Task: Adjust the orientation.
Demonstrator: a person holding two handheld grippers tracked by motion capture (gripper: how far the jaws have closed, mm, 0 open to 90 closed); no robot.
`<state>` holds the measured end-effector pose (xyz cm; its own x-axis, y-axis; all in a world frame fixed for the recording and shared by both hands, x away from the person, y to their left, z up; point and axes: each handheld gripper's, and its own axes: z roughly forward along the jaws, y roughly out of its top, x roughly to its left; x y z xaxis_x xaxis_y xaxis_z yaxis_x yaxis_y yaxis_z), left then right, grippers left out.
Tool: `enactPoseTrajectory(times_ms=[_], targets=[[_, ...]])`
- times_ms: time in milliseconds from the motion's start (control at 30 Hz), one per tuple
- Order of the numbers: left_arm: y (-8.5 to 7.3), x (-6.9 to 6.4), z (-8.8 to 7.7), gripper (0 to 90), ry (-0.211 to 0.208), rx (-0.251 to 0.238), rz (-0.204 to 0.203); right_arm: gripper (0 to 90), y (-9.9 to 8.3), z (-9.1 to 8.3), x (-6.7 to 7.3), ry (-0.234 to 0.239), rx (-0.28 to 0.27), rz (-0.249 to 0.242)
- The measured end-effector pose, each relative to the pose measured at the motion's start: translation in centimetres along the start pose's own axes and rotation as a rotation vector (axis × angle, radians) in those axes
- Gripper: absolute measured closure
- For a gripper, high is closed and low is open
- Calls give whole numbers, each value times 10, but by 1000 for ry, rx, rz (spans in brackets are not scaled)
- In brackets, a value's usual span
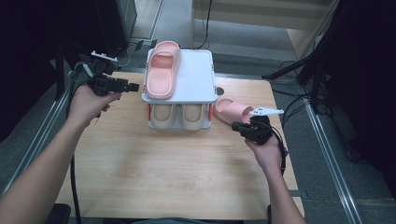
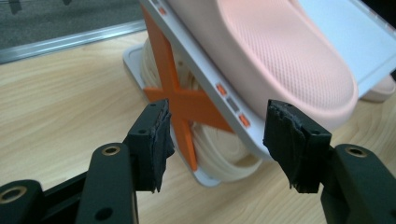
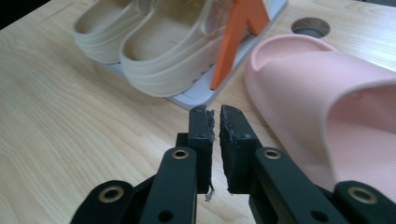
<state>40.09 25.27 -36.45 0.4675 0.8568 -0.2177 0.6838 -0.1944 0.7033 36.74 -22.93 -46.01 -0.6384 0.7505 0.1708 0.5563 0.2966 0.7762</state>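
A white two-tier rack (image 1: 196, 79) with orange cross braces (image 2: 177, 100) stands at the back of the wooden table (image 1: 163, 172). One pink slipper (image 1: 161, 70) lies on its top shelf, overhanging the left edge. Two beige slippers (image 1: 177, 115) sit on the lower tier. A second pink slipper (image 1: 232, 110) lies on the table right of the rack. My left gripper (image 1: 135, 87) hovers open just left of the rack, the shelf edge and pink slipper (image 2: 280, 51) ahead of its empty jaws. My right gripper (image 1: 235, 125) is shut and empty, its tips (image 3: 217, 119) just beside the pink slipper (image 3: 327, 102).
A round cable hole (image 3: 310, 26) pierces the table behind the loose slipper. Metal rails (image 1: 327, 154) run along both sides of the table. Dark equipment stands (image 1: 322, 56) and cables sit at the far right. The front half of the table is bare wood.
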Motion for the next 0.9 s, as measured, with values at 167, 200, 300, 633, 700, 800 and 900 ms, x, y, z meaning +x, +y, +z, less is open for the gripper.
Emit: enactPoseTrajectory(times_ms=[167,200,300,633,700,800,900], targets=[[-20,-3,2,405,2,2,6,900,0,1,-18,-16,2,42],[-20,-3,2,405,2,2,6,900,0,1,-18,-16,2,42],[-34,-5,3,405,0,-14,16,900,-3,5,-33,-49,20,53],[-71,-5,2,400,9,-29,-10,900,-8,18,-67,-90,68,138],[-74,-4,2,394,2,-32,-17,900,-9,19,-69,-95,77,148],[-89,-2,3,395,2,-40,-30,900,-9,23,-76,-111,93,156],[-100,1,4,397,2,-32,-48,900,-10,27,-81,-118,112,164]])
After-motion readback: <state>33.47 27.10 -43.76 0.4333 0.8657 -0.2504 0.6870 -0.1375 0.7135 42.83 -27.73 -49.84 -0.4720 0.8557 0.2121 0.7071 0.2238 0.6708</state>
